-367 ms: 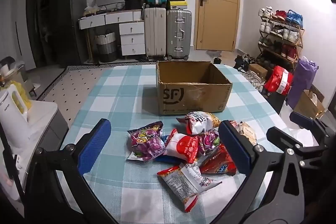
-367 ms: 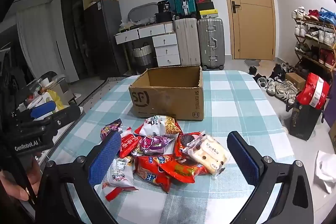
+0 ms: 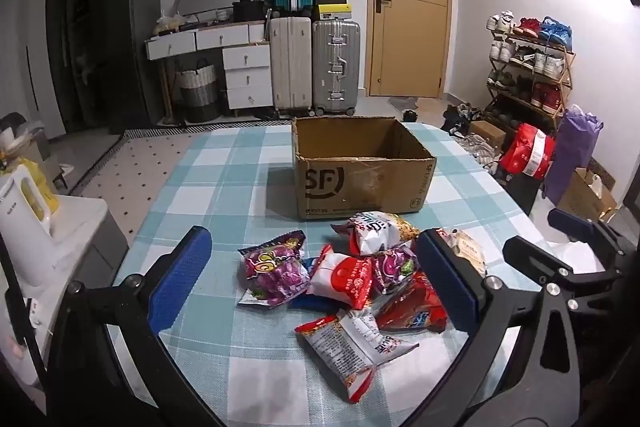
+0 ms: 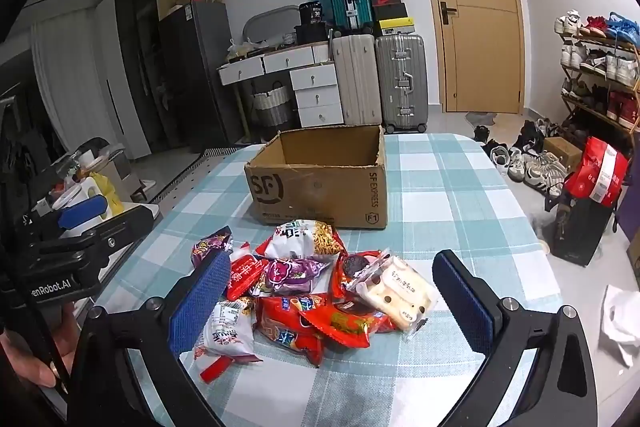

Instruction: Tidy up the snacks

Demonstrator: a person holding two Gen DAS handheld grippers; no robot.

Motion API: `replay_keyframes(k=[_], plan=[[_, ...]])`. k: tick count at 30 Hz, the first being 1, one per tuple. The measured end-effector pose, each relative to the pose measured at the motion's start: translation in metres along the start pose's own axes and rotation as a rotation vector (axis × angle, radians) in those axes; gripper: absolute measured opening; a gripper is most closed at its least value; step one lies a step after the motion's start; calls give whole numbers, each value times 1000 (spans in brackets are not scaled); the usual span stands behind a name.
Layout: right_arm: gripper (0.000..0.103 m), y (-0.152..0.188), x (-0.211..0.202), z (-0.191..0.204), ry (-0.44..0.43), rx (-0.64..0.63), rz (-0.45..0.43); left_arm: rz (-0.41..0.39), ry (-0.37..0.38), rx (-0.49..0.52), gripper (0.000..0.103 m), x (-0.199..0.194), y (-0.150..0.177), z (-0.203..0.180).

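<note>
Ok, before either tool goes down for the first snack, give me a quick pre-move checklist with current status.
1. Left tool open, nothing between its pads: ok.
2. Right tool open, nothing held: ok.
3. SF cardboard box upright, top open, standing behind the pile: ok.
4. Box interior free for snacks: cannot tell, floor hidden behind the near wall.
5. Snack pile on the checked tablecloth, away from the edge: ok.
6. A single packet free to pinch: not ok for most, they overlap; the clear pack of small cakes lies on top at the right side.
</note>
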State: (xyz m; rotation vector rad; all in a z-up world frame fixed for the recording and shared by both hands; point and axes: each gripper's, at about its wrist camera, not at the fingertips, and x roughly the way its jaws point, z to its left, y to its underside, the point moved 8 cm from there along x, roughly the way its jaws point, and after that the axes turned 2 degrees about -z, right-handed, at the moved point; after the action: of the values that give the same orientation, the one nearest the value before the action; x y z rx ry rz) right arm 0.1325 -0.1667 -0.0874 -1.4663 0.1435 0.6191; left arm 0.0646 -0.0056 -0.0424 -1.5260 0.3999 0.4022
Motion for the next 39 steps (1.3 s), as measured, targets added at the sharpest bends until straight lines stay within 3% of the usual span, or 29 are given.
replay_keyframes(k=[39], plan=[[103, -4, -12, 1, 3, -18, -33, 16, 17, -17, 102, 4, 9, 2]])
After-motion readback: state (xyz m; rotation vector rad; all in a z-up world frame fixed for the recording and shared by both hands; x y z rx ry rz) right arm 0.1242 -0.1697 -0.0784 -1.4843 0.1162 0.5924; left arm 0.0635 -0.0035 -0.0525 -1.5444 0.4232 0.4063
